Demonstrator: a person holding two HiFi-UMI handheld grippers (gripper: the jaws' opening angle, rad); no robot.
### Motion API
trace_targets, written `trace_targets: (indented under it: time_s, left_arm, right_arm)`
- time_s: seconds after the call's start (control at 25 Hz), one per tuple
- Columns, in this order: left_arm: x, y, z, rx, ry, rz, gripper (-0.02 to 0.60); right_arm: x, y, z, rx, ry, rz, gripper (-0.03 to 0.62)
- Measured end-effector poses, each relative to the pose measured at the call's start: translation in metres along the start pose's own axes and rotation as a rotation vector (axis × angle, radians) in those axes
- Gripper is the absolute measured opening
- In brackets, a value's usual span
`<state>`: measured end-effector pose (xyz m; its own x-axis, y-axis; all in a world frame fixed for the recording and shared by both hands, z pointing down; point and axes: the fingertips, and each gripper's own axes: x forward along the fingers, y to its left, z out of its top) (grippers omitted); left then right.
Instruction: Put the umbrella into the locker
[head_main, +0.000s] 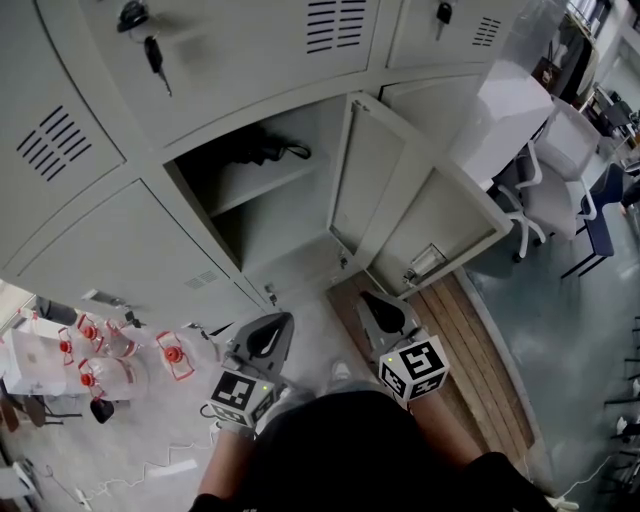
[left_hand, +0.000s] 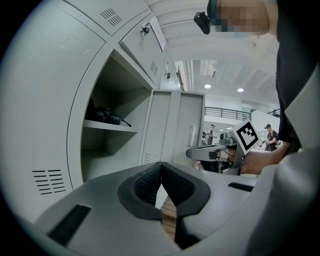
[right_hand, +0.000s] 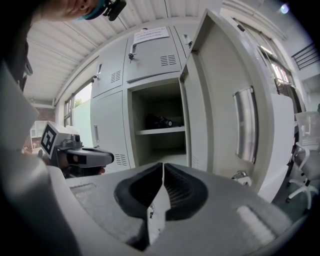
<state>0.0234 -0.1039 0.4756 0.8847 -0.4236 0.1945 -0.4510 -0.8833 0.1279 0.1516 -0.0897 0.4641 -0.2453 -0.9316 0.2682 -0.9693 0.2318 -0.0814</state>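
A black folded umbrella (head_main: 262, 152) lies on the upper shelf inside the open locker (head_main: 290, 255); it also shows in the left gripper view (left_hand: 107, 116) and the right gripper view (right_hand: 160, 121). The locker door (head_main: 425, 205) stands swung out to the right. My left gripper (head_main: 270, 338) (left_hand: 161, 170) hovers in front of the locker's lower left, shut with nothing between its pads. My right gripper (head_main: 386, 312) (right_hand: 163, 172) is beside it, just below the door's edge, also shut and empty. Both point toward the locker from a short distance.
Keys (head_main: 152, 52) hang from the locker door above. Several clear bottles with red caps (head_main: 100, 355) stand on the floor at the left. A wooden strip (head_main: 470, 350) runs under the open door. Office chairs (head_main: 555, 190) stand at the right.
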Motion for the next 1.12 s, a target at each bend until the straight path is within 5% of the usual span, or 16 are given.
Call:
trace_targets:
  time_s: [1.12]
  left_arm:
    - [0.0014,0.0029,-0.0001,0.010,0.015,0.016,0.011]
  right_arm:
    - [0.0045,0.0077,-0.0080,-0.004,0.006,0.026,-0.003]
